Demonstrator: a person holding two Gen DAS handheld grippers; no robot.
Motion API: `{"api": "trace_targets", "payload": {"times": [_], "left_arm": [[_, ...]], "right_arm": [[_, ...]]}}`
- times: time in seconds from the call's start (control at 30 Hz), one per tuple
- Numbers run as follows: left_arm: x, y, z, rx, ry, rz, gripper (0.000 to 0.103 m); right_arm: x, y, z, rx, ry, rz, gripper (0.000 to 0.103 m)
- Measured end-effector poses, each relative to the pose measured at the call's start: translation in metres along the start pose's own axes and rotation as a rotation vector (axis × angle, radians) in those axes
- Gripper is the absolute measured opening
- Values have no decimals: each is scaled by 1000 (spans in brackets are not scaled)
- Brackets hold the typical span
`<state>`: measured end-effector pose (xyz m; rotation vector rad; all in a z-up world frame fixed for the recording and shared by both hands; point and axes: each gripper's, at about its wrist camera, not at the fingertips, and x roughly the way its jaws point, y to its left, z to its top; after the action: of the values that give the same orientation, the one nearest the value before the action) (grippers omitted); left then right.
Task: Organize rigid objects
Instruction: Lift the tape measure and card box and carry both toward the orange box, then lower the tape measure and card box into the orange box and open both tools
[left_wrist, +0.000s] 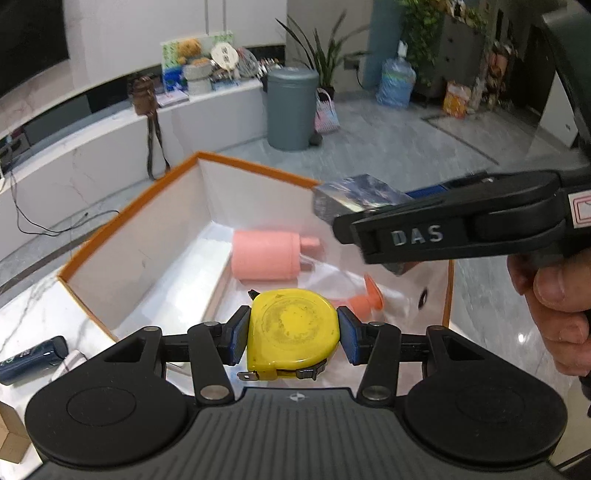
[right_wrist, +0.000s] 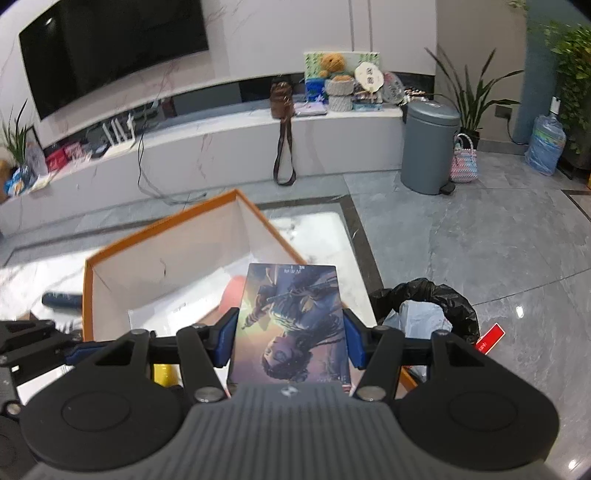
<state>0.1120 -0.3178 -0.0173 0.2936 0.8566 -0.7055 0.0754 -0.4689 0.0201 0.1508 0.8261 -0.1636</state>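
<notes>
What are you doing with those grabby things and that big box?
A person is tidying things into the orange-edged box. The left gripper is clamped on a yellow tape measure, and the right gripper is clamped on a picture-covered box. Both hang over the open box, not yet let go. A pink bottle lies inside the box already.

Illustrated box (left_wrist: 354, 201) motion-blurred, dark tube (left_wrist: 31, 358) cut off at left edge
</notes>
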Motion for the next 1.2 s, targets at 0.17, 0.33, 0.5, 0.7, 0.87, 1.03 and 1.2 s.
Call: {"api": "trace_targets", "payload": {"times": [0.17,0.33,0.5,0.7,0.87,1.03,1.2], "left_arm": [[16,-7,-1,58,94,-1,57],[25,-11,-9,88,164,2,56],[27,-11,-16,96,210,-7,57],[30,-14,-19,143,253,4,56],[34,-16,-17,191,290,-4,56],[44,-13,-16,217,343,-18,57],[50,-5,-15,203,350,-33,57]], "right_arm": [[10,4,-3,-49,71,6,57],[20,7,-9,-88,165,8,57],[24,12,-15,-116,243,42,57],[34,23,-25,-164,324,67,57],[42,26,-24,-171,394,63,57],[52,32,-22,-195,462,45,57],[72,29,-24,-170,517,77,58]]}}
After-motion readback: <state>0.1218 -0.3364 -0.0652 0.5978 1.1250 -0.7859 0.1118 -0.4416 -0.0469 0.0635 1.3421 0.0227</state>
